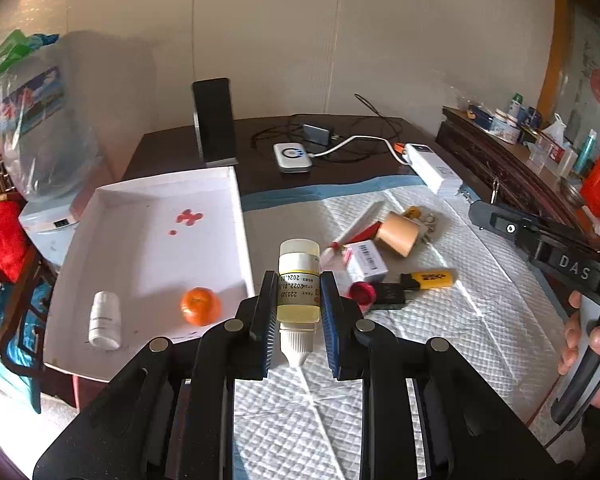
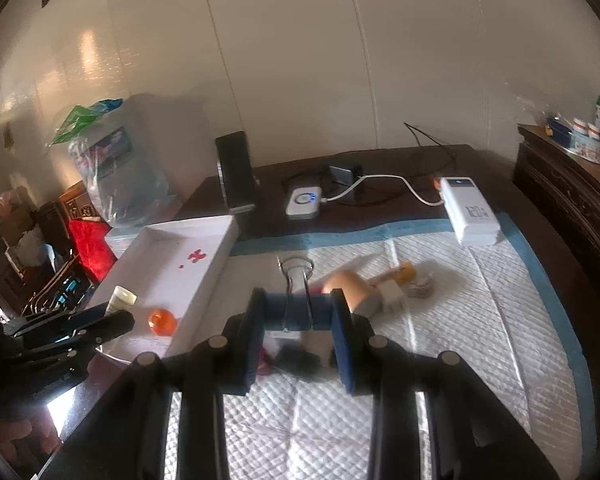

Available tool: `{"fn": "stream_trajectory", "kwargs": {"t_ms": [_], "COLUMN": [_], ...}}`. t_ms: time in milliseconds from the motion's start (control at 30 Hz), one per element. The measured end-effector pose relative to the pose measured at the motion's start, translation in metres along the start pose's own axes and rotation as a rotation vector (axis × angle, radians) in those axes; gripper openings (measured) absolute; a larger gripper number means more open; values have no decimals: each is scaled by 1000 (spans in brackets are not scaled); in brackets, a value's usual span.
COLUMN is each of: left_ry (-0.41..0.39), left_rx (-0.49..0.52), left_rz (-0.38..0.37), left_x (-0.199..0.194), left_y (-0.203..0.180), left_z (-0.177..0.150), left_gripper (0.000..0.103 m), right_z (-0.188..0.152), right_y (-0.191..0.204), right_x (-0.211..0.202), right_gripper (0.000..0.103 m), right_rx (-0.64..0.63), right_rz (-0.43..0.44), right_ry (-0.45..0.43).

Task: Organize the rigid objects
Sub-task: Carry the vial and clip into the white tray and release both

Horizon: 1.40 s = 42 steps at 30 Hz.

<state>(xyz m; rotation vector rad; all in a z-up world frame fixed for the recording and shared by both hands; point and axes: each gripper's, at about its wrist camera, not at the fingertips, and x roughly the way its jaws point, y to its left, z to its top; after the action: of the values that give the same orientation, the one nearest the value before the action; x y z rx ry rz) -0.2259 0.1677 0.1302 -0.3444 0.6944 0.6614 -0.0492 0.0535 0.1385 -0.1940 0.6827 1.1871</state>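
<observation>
My left gripper (image 1: 299, 308) is shut on a small bottle of yellowish liquid (image 1: 299, 280), its white nozzle cap pointing back at the camera. It hangs over the right edge of a white tray (image 1: 148, 248), which holds a tangerine (image 1: 201, 306) and a white pill bottle (image 1: 105, 326). My right gripper (image 2: 300, 316) is shut on a dark blue binder clip (image 2: 298, 314), whose silver wire handles (image 2: 296, 272) stick forward. It hovers above the quilted white pad (image 2: 460, 320). The left gripper (image 2: 116, 316) with its bottle shows at the tray's near corner.
On the pad lie a beige roll (image 1: 398, 234), a white-and-pink box (image 1: 366, 262), a yellow lighter (image 1: 430, 280), a red cap (image 1: 362, 294) and keys (image 1: 424, 216). Behind are a power bank (image 1: 434, 172), a white device (image 1: 293, 157) with cables, and a black stand (image 1: 214, 120). A cluttered cabinet (image 1: 520, 160) stands right.
</observation>
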Motion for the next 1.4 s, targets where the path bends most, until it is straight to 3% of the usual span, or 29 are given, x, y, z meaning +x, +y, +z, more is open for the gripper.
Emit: {"fn": "stream_trajectory", "kwargs": {"t_ms": [1000,1200,1400], "left_ry": [-37,-117,-93], "left_rx": [-131,-130,-160], "left_rz": [211,272,290], "left_x": [-28,-42,-27], "left_y": [117,135,158], "left_z": [-1,14,25], "left_gripper": [20,20,20], "right_z": [31,41,44], "right_y": [107,123,135], "right_x": [41,44,73], "right_gripper": [30,30,30], "right_rx": [-139,-165,-145], "right_rz": [152,165,196], "right_ry": [11,-27,38]}}
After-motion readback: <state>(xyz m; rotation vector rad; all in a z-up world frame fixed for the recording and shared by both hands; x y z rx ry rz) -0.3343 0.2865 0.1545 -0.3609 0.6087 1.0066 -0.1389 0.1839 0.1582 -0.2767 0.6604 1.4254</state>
